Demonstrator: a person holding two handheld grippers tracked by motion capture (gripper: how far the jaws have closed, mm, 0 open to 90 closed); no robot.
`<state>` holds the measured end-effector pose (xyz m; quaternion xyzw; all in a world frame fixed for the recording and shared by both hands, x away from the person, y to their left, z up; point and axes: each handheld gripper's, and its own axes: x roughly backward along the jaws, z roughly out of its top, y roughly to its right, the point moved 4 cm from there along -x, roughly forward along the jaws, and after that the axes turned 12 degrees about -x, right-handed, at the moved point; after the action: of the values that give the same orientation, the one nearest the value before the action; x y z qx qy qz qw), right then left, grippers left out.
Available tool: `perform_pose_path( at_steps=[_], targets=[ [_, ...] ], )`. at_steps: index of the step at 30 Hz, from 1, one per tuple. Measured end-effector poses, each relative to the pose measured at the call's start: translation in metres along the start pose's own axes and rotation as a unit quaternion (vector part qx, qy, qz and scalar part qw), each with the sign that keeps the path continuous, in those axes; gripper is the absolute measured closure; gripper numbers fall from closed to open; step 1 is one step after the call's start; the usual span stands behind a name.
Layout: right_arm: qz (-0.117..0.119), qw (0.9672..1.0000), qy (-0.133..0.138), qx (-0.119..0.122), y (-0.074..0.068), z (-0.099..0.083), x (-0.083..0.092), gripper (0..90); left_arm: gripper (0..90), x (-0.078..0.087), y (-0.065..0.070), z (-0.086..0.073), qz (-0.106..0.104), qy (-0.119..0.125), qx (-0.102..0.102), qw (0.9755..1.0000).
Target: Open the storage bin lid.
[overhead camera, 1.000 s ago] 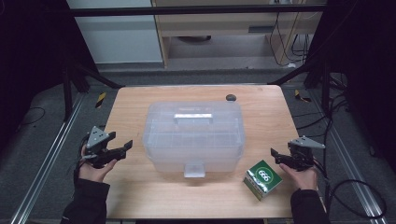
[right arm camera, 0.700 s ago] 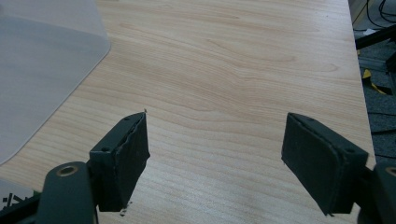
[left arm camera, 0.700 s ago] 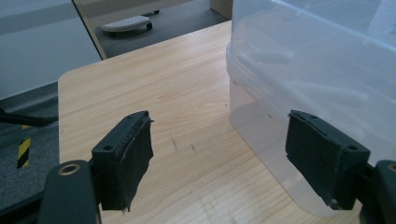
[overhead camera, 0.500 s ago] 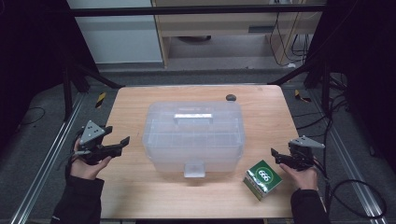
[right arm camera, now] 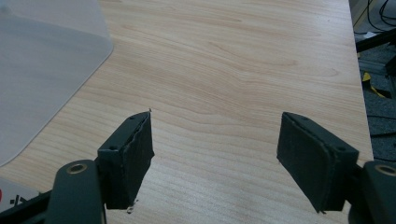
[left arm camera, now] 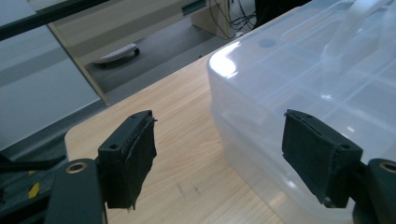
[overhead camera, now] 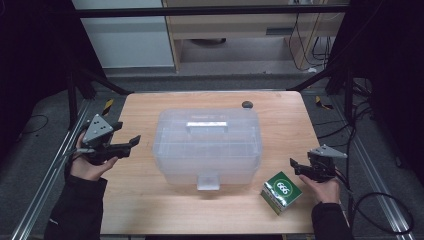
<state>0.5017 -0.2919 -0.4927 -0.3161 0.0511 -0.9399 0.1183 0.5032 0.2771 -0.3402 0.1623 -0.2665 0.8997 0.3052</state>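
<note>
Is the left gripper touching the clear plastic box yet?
Apart. In the high view, bare table shows between the left gripper and the clear plastic box; in the left gripper view its open jaws hold nothing.

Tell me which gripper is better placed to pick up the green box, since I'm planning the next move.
Right. The right gripper hovers open just beside the green box at the table's near right corner. The left gripper, also open, is across the clear plastic bin.

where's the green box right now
In the high view the green box sits near the table's front right corner, just right of the clear plastic bin and beside the right gripper.
</note>
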Motion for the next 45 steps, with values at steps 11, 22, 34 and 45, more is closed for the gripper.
perform_pose_path(
  at_steps=[11, 22, 34, 45],
  targets=[
    [0.004, 0.9999, -0.011, 0.001, -0.002, -0.002, -0.001, 29.5, 27.8, -0.006, 0.004, 0.033, -0.024, -0.006, -0.041, 0.9988],
    [0.007, 0.9999, -0.014, 0.006, -0.003, -0.001, -0.001, 32.5, 32.2, -0.006, 0.009, 0.058, -0.045, -0.015, -0.077, 0.9959],
    [0.010, 0.9997, -0.018, 0.012, -0.004, -0.001, -0.001, 34.7, 33.9, -0.018, 0.023, 0.079, -0.068, -0.040, -0.137, 0.9874],
    [0.003, 0.9995, -0.023, 0.023, -0.006, -0.002, -0.002, 37.0, 35.4, -0.033, 0.042, 0.101, -0.085, -0.059, -0.194, 0.9756]
  ],
)
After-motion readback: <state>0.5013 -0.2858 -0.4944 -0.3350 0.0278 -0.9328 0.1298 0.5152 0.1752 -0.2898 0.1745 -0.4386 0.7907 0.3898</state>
